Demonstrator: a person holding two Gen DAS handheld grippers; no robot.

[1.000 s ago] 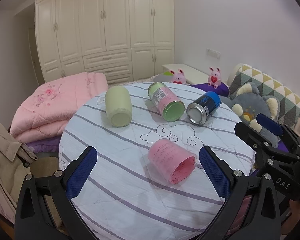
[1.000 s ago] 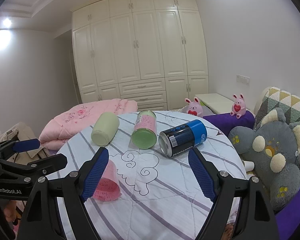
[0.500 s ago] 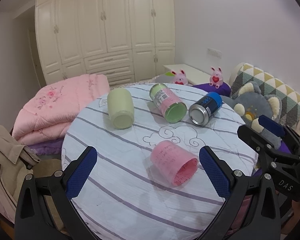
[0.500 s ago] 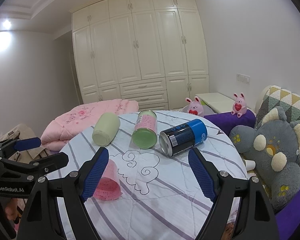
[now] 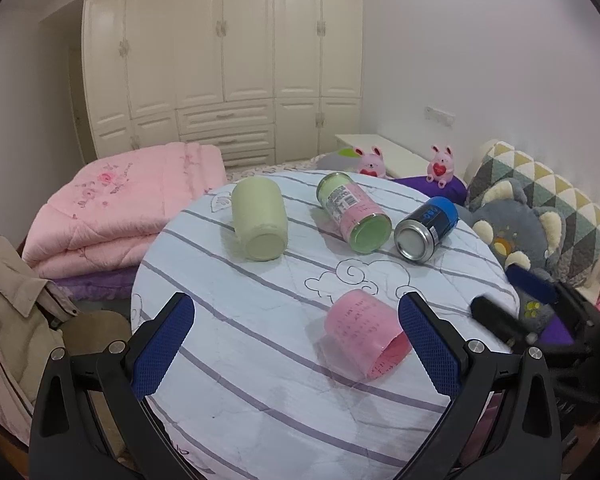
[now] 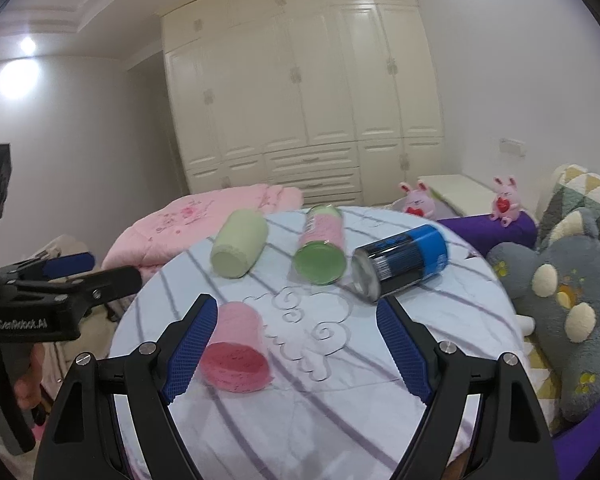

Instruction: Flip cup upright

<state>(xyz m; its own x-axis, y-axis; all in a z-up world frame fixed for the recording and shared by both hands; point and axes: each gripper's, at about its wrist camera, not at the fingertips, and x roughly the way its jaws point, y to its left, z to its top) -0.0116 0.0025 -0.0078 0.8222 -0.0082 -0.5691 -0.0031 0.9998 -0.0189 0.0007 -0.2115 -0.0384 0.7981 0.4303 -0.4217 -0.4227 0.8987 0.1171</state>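
A pink translucent cup point(image 5: 365, 339) lies on its side on the round striped table point(image 5: 260, 360), mouth toward the near right. It also shows in the right wrist view point(image 6: 236, 350), beside the left finger. A pale green cup point(image 5: 260, 220) lies on its side at the back left. My left gripper point(image 5: 296, 344) is open and empty above the table's near side, the pink cup just inside its right finger. My right gripper point(image 6: 296, 344) is open and empty above the table.
A pink-and-green can point(image 5: 354, 210) and a blue-and-black can point(image 5: 426, 226) lie on their sides at the back. A folded pink quilt point(image 5: 116, 216) lies to the left. A grey plush toy point(image 5: 516, 232) and a patterned cushion sit to the right. A wardrobe stands behind.
Both grippers have moved: the right one forward and lower toward the table, the left one leftward, so the pink cup sits nearer its right finger. The cups and cans have not moved.
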